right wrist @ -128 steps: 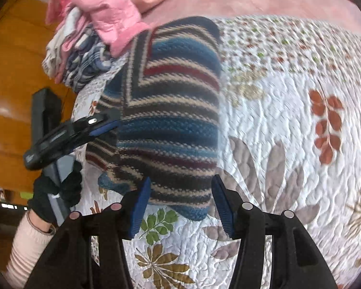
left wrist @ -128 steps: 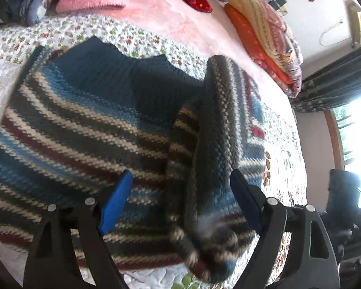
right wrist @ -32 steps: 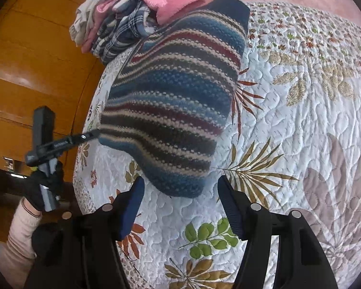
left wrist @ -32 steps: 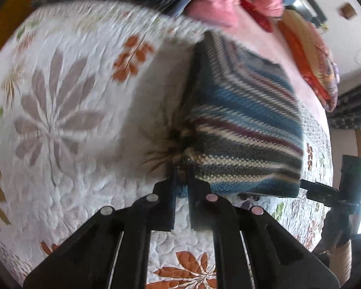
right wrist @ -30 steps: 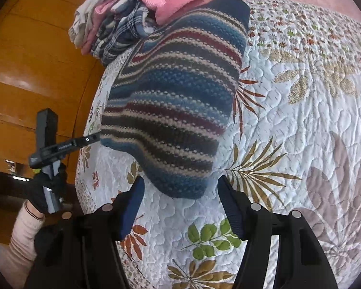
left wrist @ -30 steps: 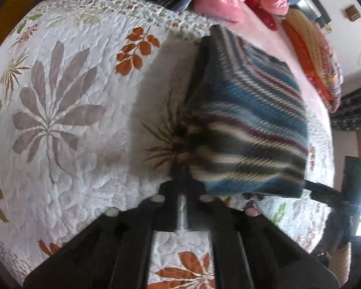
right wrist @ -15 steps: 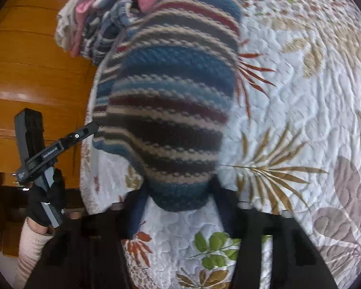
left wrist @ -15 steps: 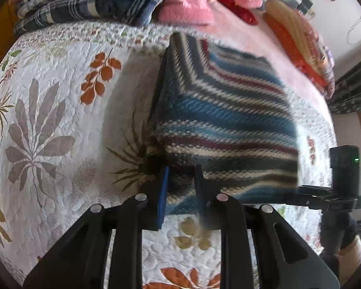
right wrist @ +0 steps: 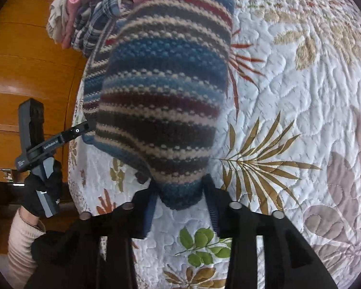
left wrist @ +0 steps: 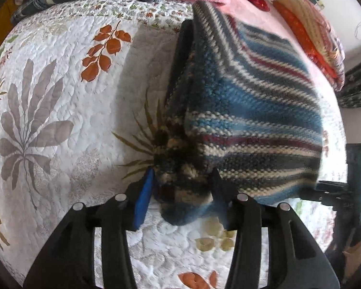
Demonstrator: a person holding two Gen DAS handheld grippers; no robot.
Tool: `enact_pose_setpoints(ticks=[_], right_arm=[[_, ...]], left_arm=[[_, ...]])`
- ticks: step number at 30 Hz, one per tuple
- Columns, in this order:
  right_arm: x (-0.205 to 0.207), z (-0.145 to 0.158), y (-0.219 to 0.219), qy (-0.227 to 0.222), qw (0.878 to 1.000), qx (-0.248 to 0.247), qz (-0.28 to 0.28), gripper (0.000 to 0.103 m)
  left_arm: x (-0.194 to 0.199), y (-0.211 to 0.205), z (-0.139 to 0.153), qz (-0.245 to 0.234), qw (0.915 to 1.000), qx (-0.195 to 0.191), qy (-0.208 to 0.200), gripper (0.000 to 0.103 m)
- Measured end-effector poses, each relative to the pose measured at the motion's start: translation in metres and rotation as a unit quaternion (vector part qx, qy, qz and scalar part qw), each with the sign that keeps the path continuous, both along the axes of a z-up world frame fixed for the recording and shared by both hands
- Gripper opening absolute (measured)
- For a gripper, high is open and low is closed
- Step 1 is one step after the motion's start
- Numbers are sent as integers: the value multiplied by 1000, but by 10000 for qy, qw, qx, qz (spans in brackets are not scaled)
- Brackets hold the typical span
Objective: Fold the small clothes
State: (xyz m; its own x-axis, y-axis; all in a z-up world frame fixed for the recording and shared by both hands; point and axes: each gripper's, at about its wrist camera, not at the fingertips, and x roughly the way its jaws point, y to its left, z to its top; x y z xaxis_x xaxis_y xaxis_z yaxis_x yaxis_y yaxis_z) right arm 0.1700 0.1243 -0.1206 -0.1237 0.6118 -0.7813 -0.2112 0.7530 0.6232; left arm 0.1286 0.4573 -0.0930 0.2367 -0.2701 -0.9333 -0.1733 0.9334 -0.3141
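Striped knit sweater (left wrist: pixel 240 120), already folded to a thick bundle, on the quilted bedspread (left wrist: pixel 60 120), near hem towards both grippers. Long axis straight ahead from the fingers in both wrist views, stripes crosswise to it. Near left corner bunched between the fingers of the left gripper (left wrist: pixel 183 197); near right corner, rounded and blue-edged, between the fingers of the right gripper (right wrist: pixel 180 204). Both pairs of fingers partly apart, spaced about the width of the thick knit; pads close against the wool on each side, but actual pinch pressure not possible to confirm from either view. Neither arm clearly nearer: one corner each, hem stretched between them. Next fold, probably, hem carried forward along that axis towards the far end, so both corners needing to travel together.

Beyond the far end of the sweater: a pile of plaid and pink clothes (right wrist: pixel 89 16), just touching or overlapping the knit, hard to say which. Ahead and right of the left fingers, stacked orange and patterned bedding (left wrist: pixel 308 31). Left of the right fingers, a gloved hand (right wrist: pixel 42 190) on the other tool's handle, wooden panelling behind.

Hidden: underside of the bundle, sleeves, far edge under the pile. Motion blur over the knit near the left fingers.
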Motion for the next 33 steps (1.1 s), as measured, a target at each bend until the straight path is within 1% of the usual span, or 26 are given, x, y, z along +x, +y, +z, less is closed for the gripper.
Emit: enact_pose_setpoints(ticks=[1,2,4,6,7,9,11,13,14,16,19,20,21,22,23,26,29,30,31,32,33], right_arm=[[0,4,-3,-23,10000,42,-29,54],[4,12,-8,-79,9998,153,-112,62],[9,23,-16,-195,9990,330,-214,62],[19,33,-25,-304,9980,448,-338,67],[25,36,-29,-360,9973,476,-420,70],[37,38,-33,-414,9959,557,-581,71],[53,34,-34,-320,9940,747,-731,73],[64,26,-30,-179,9930,854,-797,74],[69,23,-28,-148,9928,857,-821,78],[81,18,-22,-84,9926,856,-857,83],[91,3,-12,100,9929,869,-807,84],[93,-1,-6,152,9932,858,-769,88],[93,-7,0,184,9940,808,-710,90],[94,-11,3,193,9942,796,-691,94],[95,-14,5,223,9938,840,-691,97],[100,-26,11,366,9915,1003,-743,100],[104,-37,18,469,9900,1079,-775,100],[104,-38,20,418,9902,1076,-786,99],[103,-37,22,326,9911,1013,-798,94],[102,-36,22,253,9918,962,-805,88],[101,-33,23,148,9924,931,-795,86]], left_arm=[[2,4,4,36,9999,-141,-44,56],[5,9,14,107,9992,-355,-165,65],[10,16,24,144,9980,-532,-310,72],[20,21,31,122,9969,-634,-444,75],[25,23,31,103,9968,-652,-456,79],[37,22,24,60,9966,-703,-423,80],[49,21,16,-24,9963,-770,-373,80],[64,15,9,-167,9968,-724,-287,80],[71,12,2,-284,9971,-652,-252,80],[78,12,-7,-364,9971,-621,-249,80],[94,10,-23,-450,9954,-803,-247,80],[99,9,-29,-516,9947,-861,-227,80],[102,8,-34,-563,9940,-908,-217,80],[105,6,-40,-606,9933,-969,-200,83],[108,5,-44,-623,9925,-1037,-181,88],[115,3,-57,-567,9906,-1231,-171,91],[116,0,-61,-565,9899,-1278,-232,91],[115,-1,-61,-574,9904,-1237,-239,88],[112,-1,-61,-532,9907,-1231,-245,72],[112,-1,-63,-435,9903,-1300,-229,61],[108,2,-65,-245,9882,-1496,-214,56]])
